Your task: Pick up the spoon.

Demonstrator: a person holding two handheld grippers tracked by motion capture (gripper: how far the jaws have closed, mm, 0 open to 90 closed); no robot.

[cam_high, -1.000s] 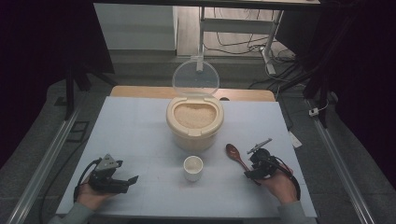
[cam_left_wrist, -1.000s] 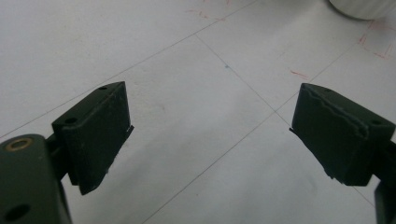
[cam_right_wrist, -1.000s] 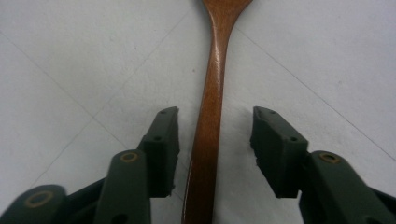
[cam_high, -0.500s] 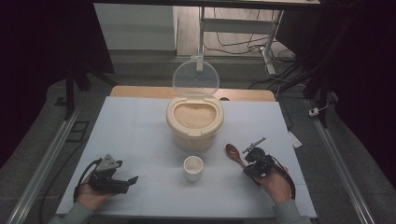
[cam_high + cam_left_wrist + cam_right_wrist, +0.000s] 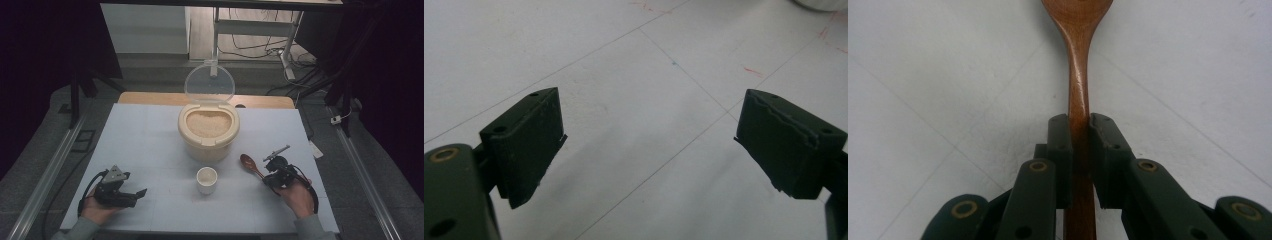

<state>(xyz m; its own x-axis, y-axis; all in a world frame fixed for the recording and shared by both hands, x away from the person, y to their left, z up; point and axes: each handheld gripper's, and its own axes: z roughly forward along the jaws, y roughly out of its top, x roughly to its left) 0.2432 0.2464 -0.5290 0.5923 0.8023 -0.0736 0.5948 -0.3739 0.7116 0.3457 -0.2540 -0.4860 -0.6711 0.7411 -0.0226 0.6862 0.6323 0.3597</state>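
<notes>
Right tongs [image 5: 1079, 131]: the jaws have just been closing and now pinch the handle of the brown wooden spoon [image 5: 1077, 75], one pad on each side of the shaft. A second ago the jaws stood apart around that handle; the grip is now made. The spoon lies on the pale grey worktop [image 5: 140, 140] at the right, its bowl pointing toward the centre, just beside the right tongs [image 5: 276, 169] in the high view. Judgement: the pick-up is secured but the lift has not begun; scooping is the likely next step.

Left tongs [image 5: 649, 145]: spread wide, nothing between the jaws, resting low over bare worktop at the near left [image 5: 120, 187].

Surroundings: a cream plastic rice container [image 5: 208, 131] stands mid-worktop, its clear round lid [image 5: 209, 84] hinged upright behind it, the pale grain exposed. A small white cup [image 5: 207, 180] stands in front of it, apart from the spoon [image 5: 251, 165].

Obstructions: none between spoon and container. The upright lid could be struck on a high approach.
</notes>
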